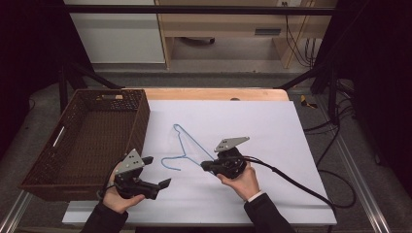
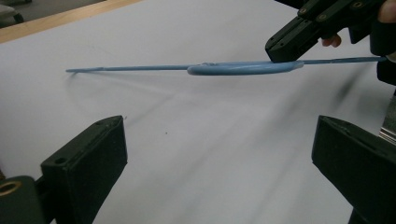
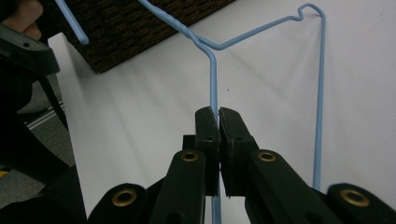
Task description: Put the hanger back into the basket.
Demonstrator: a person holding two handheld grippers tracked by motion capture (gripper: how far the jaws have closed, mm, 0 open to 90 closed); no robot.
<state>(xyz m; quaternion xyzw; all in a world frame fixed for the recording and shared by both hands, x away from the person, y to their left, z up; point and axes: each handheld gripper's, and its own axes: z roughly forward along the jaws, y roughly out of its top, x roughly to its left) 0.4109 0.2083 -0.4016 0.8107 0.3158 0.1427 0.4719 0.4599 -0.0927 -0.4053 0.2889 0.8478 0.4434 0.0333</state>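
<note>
We're looking at a lab-style recording booth, not anybody's home. Dark curtains (image 1: 29, 58) hang at nine and three o'clock, and a black metal frame (image 1: 194, 8) runs across at twelve, with slanted struts coming down on both sides. The wooden table (image 1: 214, 93) in the middle is covered with a plain white sheet (image 1: 233, 194), a staged work surface. Loose black cables (image 1: 335, 141) trail over the grey floor at three o'clock, and more wires (image 1: 296, 43) hang at one o'clock beside pale wooden furniture (image 1: 214, 24) and a white cabinet (image 1: 116, 39) at twelve. A brown woven basket (image 1: 48, 189) sits at nine o'clock on the table.
</note>
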